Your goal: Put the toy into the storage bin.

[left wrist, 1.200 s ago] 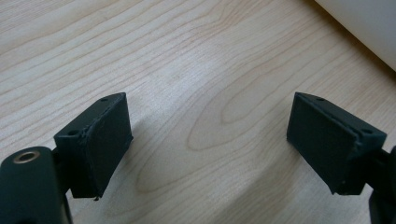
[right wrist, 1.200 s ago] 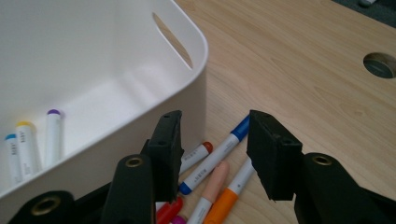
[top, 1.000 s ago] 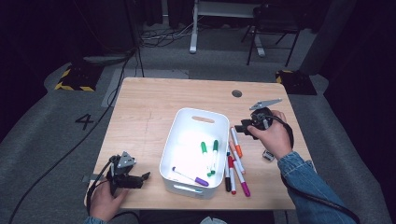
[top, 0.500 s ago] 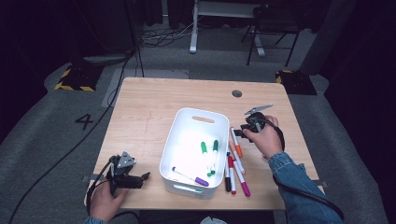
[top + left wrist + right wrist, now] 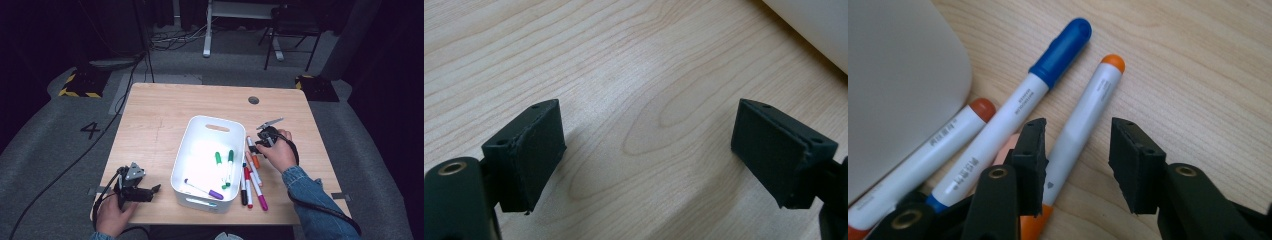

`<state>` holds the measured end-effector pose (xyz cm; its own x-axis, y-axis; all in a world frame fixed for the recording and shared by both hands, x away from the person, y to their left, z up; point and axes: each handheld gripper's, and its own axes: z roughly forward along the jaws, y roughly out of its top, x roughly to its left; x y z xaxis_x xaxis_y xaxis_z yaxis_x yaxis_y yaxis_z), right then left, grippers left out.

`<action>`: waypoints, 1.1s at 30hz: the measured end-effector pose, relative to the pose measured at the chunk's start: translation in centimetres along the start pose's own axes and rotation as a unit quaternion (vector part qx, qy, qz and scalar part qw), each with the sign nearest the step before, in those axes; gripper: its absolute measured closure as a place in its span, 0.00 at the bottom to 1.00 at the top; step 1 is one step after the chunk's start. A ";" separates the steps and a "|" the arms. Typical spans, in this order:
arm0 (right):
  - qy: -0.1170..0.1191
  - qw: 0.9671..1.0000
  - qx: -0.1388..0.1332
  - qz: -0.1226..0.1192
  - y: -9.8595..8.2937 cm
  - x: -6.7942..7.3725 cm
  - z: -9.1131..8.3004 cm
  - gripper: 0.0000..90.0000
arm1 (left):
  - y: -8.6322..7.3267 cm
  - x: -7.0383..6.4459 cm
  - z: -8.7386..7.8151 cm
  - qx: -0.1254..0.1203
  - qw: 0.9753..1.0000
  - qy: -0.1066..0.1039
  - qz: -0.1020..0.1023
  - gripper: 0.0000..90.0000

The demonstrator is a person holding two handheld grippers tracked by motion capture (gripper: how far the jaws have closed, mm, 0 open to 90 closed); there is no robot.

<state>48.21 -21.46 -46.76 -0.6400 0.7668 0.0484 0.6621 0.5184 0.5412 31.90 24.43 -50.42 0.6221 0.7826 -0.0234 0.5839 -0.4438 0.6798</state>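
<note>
The white bin (image 5: 207, 165) is taken as the landmark, standing near the middle of the wooden table (image 5: 160, 115).

Well to the left of the bin, near the table's front edge, the left gripper (image 5: 150, 192) is held low in a hand (image 5: 111, 216). In the left gripper view its jaws are seen spread wide apart with nothing but bare wood between them, and a corner of the bin is glimpsed at the upper right.

Inside the bin, two green-capped markers (image 5: 223, 165) are laid side by side, and a purple-capped marker (image 5: 204, 190) is laid nearer the front wall.

Just to the right of the bin, a row of markers is spread on the table. Among them the orange marker (image 5: 1083, 120) is straddled by the right gripper (image 5: 1075, 165), whose jaws are parted on either side of the barrel without clearly pressing it. Between the orange marker and the bin, a blue-capped marker (image 5: 1023, 100) and a red-capped marker (image 5: 933, 145) are lying, the latter just beside the bin's wall. In the high view the right gripper (image 5: 257, 147) is held over this row.
</note>
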 end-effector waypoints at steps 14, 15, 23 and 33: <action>-0.028 0.999 0.023 0.015 -0.3 0.3 0.5 0.86 | 0.0 0.0 0.0 0.000 1.000 0.000 0.000 0.16; -0.028 0.999 0.022 0.017 -0.3 0.2 0.4 0.86 | 0.0 0.0 0.0 0.000 1.000 0.000 0.000 0.16; -0.012 1.000 -0.006 0.021 0.2 -0.1 -1.9 0.86 | 0.0 0.0 0.0 -0.001 1.000 0.001 0.001 0.16; -0.011 0.999 -0.049 0.006 1.2 0.3 -6.2 0.86 | 0.0 0.0 0.1 -0.001 1.000 -0.002 -0.001 0.16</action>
<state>46.38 -22.92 -40.93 -0.6220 0.7821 0.0376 0.6286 0.4701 0.6196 31.95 24.38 -50.47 0.6226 0.7820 -0.0285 0.5847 -0.4408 0.6811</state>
